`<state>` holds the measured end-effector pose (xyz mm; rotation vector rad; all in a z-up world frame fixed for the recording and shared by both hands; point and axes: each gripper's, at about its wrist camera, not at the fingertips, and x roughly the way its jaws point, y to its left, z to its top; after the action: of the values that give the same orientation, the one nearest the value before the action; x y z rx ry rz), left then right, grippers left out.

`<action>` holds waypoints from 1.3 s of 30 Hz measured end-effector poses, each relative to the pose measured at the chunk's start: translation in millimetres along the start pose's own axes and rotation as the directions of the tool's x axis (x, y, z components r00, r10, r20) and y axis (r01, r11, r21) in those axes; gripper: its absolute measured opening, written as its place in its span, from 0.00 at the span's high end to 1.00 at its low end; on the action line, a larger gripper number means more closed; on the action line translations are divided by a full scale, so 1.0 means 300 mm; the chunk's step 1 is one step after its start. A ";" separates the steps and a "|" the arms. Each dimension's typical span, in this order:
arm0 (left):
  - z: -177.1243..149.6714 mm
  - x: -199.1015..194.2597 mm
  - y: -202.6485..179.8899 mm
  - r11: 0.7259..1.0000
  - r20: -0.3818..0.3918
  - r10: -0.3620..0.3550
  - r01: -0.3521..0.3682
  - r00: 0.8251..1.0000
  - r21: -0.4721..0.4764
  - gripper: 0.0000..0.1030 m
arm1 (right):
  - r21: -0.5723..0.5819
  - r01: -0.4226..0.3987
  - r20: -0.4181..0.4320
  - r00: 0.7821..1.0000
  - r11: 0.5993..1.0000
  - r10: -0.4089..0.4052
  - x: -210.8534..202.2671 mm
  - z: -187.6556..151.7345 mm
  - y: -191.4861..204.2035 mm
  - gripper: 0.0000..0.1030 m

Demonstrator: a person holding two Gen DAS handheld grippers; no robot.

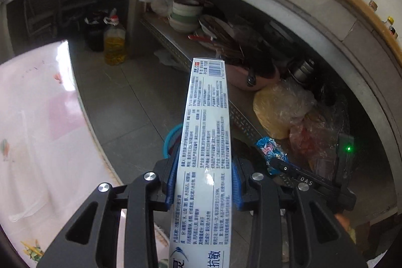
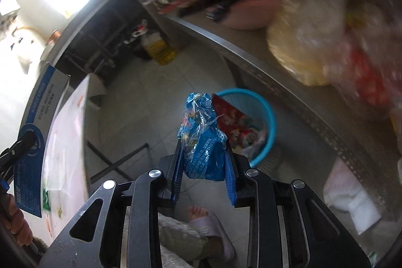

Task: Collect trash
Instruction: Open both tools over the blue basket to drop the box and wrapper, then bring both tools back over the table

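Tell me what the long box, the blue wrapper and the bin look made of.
Long box: glossy printed cardboard, with sharp edges and glare patches.
Blue wrapper: thin plastic film, crinkled, shiny and partly clear.
Bin: likely moulded plastic, turquoise with a latticed wall.

Toothpaste box (image 1: 204, 150): near end cut off by the bottom edge of the left wrist view; large printed characters there only partly legible. Same box in the right wrist view: lower part runs behind a hand at the left edge.

Blue basket (image 1: 170, 140): mostly hidden behind the box in the left view; only an arc of rim shows.

Blue wrapper (image 2: 202, 140): lower end hidden between the right gripper's (image 2: 204, 167) pads; fine print too small to read.

Shelf contents (image 2: 326, 24): motion-blurred in the right view; individual items indistinguishable.

Sandalled foot (image 2: 211, 227): partly hidden behind the gripper frame.
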<state>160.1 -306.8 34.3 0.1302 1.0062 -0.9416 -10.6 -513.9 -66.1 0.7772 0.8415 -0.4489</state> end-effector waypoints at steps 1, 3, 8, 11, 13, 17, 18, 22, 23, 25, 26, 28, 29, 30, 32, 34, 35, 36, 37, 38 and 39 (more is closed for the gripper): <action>0.017 0.060 -0.010 1.000 -0.039 -0.009 0.009 0.999 -0.005 0.68 | 0.019 0.009 -0.017 1.000 1.000 -0.009 0.026 -0.004 -0.024 0.74; 0.041 0.191 -0.031 1.000 -0.126 -0.024 0.024 0.992 -0.002 0.68 | 0.049 0.015 -0.050 0.999 0.999 -0.012 0.078 -0.007 -0.055 0.74; 0.069 0.469 -0.075 1.000 -0.275 -0.001 0.009 0.962 0.025 0.68 | 0.103 0.037 -0.127 0.992 0.994 -0.024 0.232 0.008 -0.094 0.74; 0.097 0.603 -0.088 0.999 -0.311 0.027 -0.014 0.950 0.046 0.63 | 0.142 0.040 -0.150 0.989 0.989 -0.018 0.321 0.037 -0.114 0.73; 0.117 0.665 -0.081 0.998 -0.312 0.059 -0.044 0.948 0.055 0.44 | 0.137 0.059 -0.156 0.987 0.989 -0.037 0.394 0.066 -0.110 0.71; 0.132 0.696 -0.044 0.996 -0.301 0.088 -0.091 0.949 0.004 0.37 | 0.114 0.099 -0.198 0.977 0.988 -0.075 0.573 0.100 -0.116 0.58; 0.127 0.684 -0.031 0.996 -0.298 0.080 -0.087 0.951 -0.009 0.37 | 0.100 0.133 -0.210 0.971 0.986 -0.110 0.608 0.102 -0.112 0.55; 0.110 0.597 0.002 0.995 -0.271 0.091 -0.097 0.958 -0.007 0.34 | 0.098 0.172 -0.209 0.967 0.980 -0.148 0.625 0.072 -0.127 0.51; 0.109 0.567 0.008 0.995 -0.257 0.092 -0.097 0.962 -0.007 0.33 | 0.102 0.174 -0.202 0.968 0.979 -0.151 0.613 0.062 -0.133 0.47; 0.113 0.506 0.023 0.994 -0.220 0.104 -0.108 0.970 -0.007 0.32 | 0.112 0.178 -0.193 0.969 0.978 -0.154 0.589 0.043 -0.151 0.47; 0.110 0.480 0.028 0.994 -0.203 0.108 -0.112 0.973 -0.008 0.31 | 0.117 0.178 -0.189 0.970 0.977 -0.154 0.585 0.039 -0.154 0.47; 0.108 0.421 0.037 0.993 -0.169 0.115 -0.118 0.979 -0.011 0.30 | 0.128 0.176 -0.179 0.972 0.976 -0.152 0.553 0.024 -0.158 0.47; 0.105 0.393 0.039 0.993 -0.154 0.114 -0.118 0.982 -0.013 0.30 | 0.134 0.173 -0.169 0.974 0.976 -0.149 0.531 0.016 -0.158 0.47; 0.101 0.362 0.039 0.993 -0.137 0.115 -0.118 0.984 -0.017 0.30 | 0.139 0.169 -0.158 0.976 0.976 -0.147 0.515 0.010 -0.154 0.47; 0.084 0.299 0.046 0.993 -0.104 0.113 -0.116 0.988 -0.024 0.29 | 0.139 0.153 -0.136 0.982 0.978 -0.134 0.469 -0.008 -0.140 0.47; 0.061 0.232 0.060 0.993 -0.072 0.112 -0.114 0.991 -0.029 0.27 | 0.117 0.127 -0.106 0.988 0.985 -0.115 0.414 -0.017 -0.112 0.46; 0.044 0.196 0.068 0.993 -0.057 0.115 -0.117 0.992 -0.034 0.26 | 0.098 0.112 -0.085 0.991 0.989 -0.104 0.382 -0.022 -0.089 0.43; 0.026 0.162 0.078 0.992 -0.045 0.117 -0.119 0.992 -0.040 0.26 | 0.074 0.095 -0.065 0.994 0.993 -0.090 0.352 -0.022 -0.064 0.40; 0.009 0.132 0.086 0.992 -0.033 0.118 -0.120 0.992 -0.049 0.26 | 0.044 0.076 -0.047 0.996 0.996 -0.074 0.323 -0.022 -0.033 0.38; -0.010 0.093 0.101 0.991 -0.020 0.120 -0.121 0.993 -0.063 0.26 | 0.008 0.055 -0.030 0.998 0.998 -0.055 0.288 -0.020 0.007 0.36; -0.030 0.058 0.115 0.990 -0.008 0.122 -0.122 0.992 -0.077 0.25 | -0.022 0.039 -0.016 0.999 0.999 -0.039 0.256 -0.016 0.040 0.35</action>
<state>182.4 -291.8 5.3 0.1277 1.0250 -0.7900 40.6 -506.7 -124.3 0.7460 0.8772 -0.4676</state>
